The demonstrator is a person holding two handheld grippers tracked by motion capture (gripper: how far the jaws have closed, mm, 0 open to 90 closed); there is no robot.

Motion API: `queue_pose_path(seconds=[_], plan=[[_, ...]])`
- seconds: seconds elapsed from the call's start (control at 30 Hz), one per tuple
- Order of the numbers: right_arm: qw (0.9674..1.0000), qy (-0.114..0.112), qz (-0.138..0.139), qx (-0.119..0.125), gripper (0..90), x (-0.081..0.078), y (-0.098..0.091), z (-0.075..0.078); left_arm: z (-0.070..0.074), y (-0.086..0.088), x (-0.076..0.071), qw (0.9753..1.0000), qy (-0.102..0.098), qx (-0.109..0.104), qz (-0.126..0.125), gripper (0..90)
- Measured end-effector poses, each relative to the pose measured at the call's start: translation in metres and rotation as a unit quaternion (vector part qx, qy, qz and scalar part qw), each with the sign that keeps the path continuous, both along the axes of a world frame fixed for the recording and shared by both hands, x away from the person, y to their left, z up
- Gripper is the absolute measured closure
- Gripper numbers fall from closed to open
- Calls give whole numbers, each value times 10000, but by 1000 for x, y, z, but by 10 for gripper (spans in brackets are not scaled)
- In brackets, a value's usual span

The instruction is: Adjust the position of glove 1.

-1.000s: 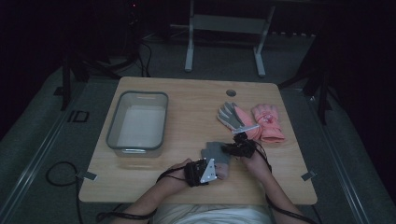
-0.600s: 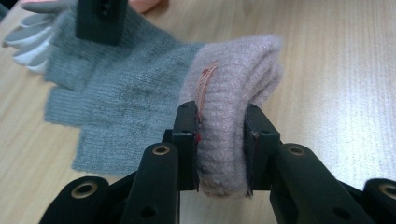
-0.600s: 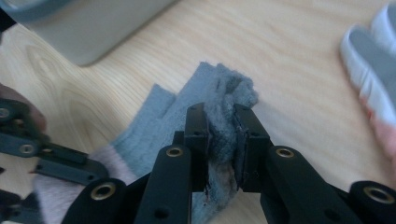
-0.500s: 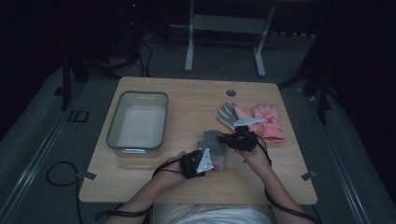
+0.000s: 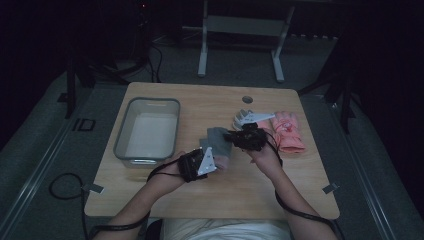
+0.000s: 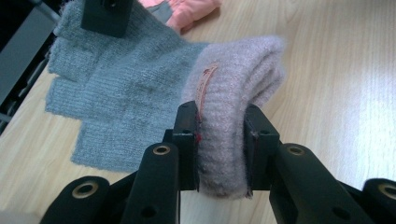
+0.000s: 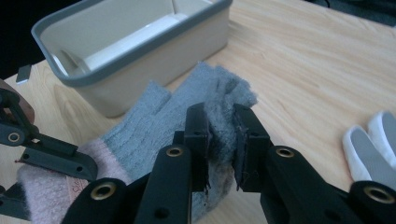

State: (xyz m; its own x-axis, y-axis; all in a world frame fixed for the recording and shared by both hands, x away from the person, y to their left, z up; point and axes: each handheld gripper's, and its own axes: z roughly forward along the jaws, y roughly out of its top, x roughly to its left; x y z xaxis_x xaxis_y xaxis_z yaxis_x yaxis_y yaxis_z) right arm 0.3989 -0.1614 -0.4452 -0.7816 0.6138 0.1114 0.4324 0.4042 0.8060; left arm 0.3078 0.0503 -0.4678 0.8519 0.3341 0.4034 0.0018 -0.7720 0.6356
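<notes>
At the left of the table stands one grey-rimmed bin, its pale inside bare. Just right of it, the left gripper is held low over the wood, the forearm coming in from the bottom edge and the wrist angled toward the middle. Its jaws are clamped on the pink, fuzzy cuff of a grey knitted glove, which bunches between the pads with a small label showing at the fold. The glove stretches between the two tools, above the middle of the table; it is ribbed, with short finger ends. The right gripper comes in from the other side, the hand bent inward, and pinches the glove's finger end in a narrow grip, the wool crumpled between its pads. Behind that hand, near the right edge, lie one white-and-grey glove and one pink glove, side by side. That makes three gloves and two grippers.
</notes>
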Motion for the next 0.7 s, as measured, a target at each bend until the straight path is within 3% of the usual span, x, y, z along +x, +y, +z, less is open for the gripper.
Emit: queue_pose_path(seconds=[0.37,0.7], plan=[[9997,-155,188,-101,780,16,42,24,24,36,15,9998,24,130,153,706],[9989,-306,329,-132,779,25,77,37,33,65,22,9992,1,246,306,706]])
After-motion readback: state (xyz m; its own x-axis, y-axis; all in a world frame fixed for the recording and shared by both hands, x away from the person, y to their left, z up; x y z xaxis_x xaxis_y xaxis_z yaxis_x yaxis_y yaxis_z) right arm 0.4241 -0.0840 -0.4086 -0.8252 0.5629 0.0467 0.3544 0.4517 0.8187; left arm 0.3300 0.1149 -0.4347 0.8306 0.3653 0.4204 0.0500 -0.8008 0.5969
